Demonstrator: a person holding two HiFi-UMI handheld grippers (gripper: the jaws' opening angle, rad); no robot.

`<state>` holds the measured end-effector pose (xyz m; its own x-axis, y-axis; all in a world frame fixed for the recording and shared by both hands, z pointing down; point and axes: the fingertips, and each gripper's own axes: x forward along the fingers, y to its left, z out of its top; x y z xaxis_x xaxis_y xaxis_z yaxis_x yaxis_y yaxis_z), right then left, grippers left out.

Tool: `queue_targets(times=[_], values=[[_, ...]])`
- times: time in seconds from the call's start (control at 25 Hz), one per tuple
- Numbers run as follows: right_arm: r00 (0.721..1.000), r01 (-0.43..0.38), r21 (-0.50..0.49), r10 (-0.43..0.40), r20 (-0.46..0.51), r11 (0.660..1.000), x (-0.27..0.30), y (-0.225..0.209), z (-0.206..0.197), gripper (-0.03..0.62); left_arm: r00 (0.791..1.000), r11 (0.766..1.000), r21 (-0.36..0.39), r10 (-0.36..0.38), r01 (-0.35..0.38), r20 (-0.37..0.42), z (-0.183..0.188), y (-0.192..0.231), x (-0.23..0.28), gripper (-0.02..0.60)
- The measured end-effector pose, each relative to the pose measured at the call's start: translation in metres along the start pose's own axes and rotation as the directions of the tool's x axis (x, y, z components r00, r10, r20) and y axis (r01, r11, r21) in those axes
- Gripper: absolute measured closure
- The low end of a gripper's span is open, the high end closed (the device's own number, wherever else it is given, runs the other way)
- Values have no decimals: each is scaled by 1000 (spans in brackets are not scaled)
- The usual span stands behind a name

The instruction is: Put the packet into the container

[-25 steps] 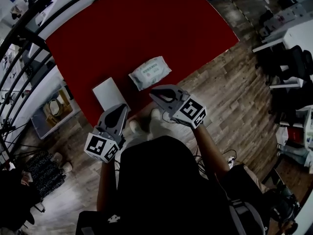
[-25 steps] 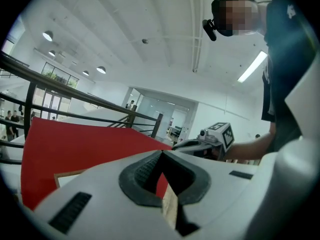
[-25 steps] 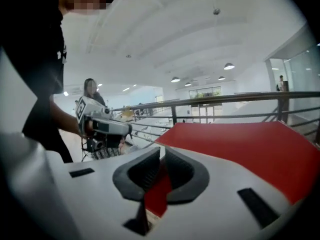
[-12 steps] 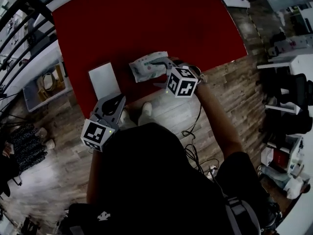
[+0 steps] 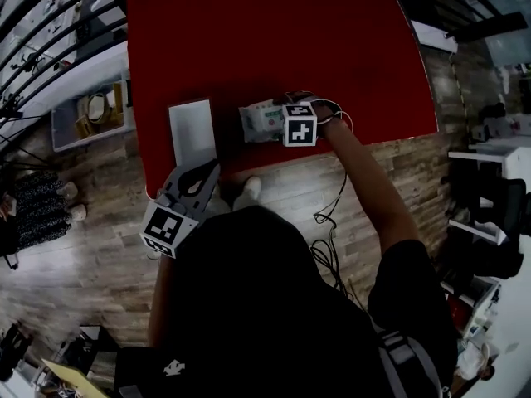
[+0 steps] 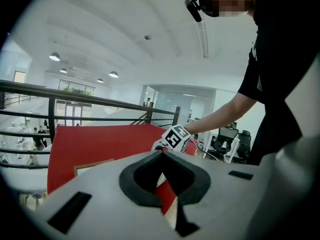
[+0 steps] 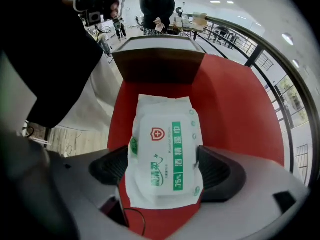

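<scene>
A white wet-wipes packet (image 5: 261, 123) with green print lies flat on the red table (image 5: 274, 31) near its front edge. My right gripper (image 5: 284, 121) points straight down over it. In the right gripper view the packet (image 7: 164, 154) lies between the two jaws, which have just been opening and stand wide, one on each long side. The container, a shallow white rectangular box (image 5: 192, 129), sits left of the packet and appears beyond it (image 7: 159, 59) in the right gripper view. My left gripper (image 5: 199, 175) hangs shut and empty off the table's front edge.
A black railing runs along the table's left side, with a shelf of items (image 5: 90, 110) beyond it. Wooden floor lies below the front edge, with a cable (image 5: 332, 222) and a shoe (image 5: 247, 191). A person (image 7: 157, 6) stands beyond the container.
My right gripper has gone from in front of the body down onto the packet, turned to point downward and opened its jaws around it. The left gripper has hardly moved.
</scene>
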<state>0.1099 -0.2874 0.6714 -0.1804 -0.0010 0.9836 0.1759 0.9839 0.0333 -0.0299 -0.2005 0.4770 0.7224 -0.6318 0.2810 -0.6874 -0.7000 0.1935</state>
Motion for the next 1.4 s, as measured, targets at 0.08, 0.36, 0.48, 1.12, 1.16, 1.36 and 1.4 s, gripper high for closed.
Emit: queue_targets(times=[0.08,0.36,0.48,1.12,1.16,1.36,1.4], values=[[1000,2,-4,-3,-11,1000,8,-4,-1,177,1000,1000,-15,26,-26,0,-3,3,-5,577],[998,-48,-30,47,-46,998,23,-6,2,177,998,998,-29,58,-58,-3,-8,6,-11,577],[997,-50,-23,49,-58,998,27,-6,4,175,998,998,-31,55,-56,-10,-11,5,-13,577],[997,36,-24,-38,-70,999,10,-3,10,255,999,999,-30,30,-30,13,-7,11,-23,577],[997,38,-28,-40,-69,999,9,-3,12,255,999,999,-30,30,-30,15,-7,11,-24,577],[997,54,-7,-54,-50,999,2,-6,21,255,999,999,-33,38,-37,21,-6,13,-30,577],[998,57,8,-56,-40,998,0,-7,24,255,999,999,-34,39,-39,22,-7,15,-31,577]])
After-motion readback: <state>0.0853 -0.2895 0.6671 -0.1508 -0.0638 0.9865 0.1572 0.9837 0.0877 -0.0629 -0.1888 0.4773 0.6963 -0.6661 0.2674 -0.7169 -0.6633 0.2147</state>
